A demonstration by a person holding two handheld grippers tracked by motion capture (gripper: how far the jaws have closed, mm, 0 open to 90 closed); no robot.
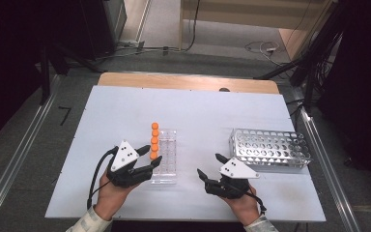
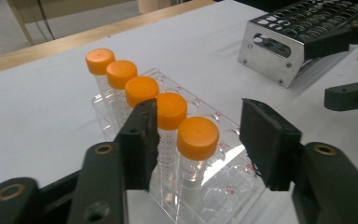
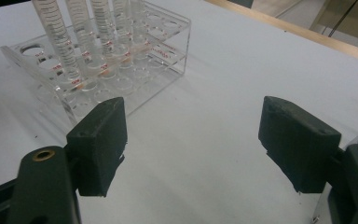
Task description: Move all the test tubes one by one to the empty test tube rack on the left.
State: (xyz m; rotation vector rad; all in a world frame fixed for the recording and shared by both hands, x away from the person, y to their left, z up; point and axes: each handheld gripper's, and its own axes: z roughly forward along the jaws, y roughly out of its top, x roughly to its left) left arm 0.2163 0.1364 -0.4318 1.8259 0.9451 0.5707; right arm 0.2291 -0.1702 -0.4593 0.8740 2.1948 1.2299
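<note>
Table: a white board (image 1: 125,111) is lying over a wooden tabletop, carrying both racks and both grippers.

Metal rack: a perforated steel tube rack (image 1: 269,148) is sitting at the right of the board, empty as far as the high view is showing, well apart from the clear rack.

Clear rack: a transparent acrylic tube rack (image 1: 165,155) is standing mid-board, its long side running away from the person.

Tubes: five orange-capped tubes (image 1: 154,140) are standing upright in a single row along the rack's left edge, their long axes vertical.

Nearest tube: the tube at the near end of the row (image 2: 196,138) is sitting between the left gripper's pads in the left gripper view, with air showing on both sides of its cap.

Left gripper: the left gripper (image 2: 200,140) is standing partly open, gripping nothing, straddling the nearest tube from the person's side; the left pad is overlapping the second tube's cap in that view.

Right gripper: the right gripper (image 3: 193,144) is hovering wide open over bare board, empty, to the right of the clear rack.

Key relation: the nearest tube is lying just ahead of the left gripper, which looks far nearer to it than the right one; any lift would probably need to go straight up along the tube's axis.
</note>
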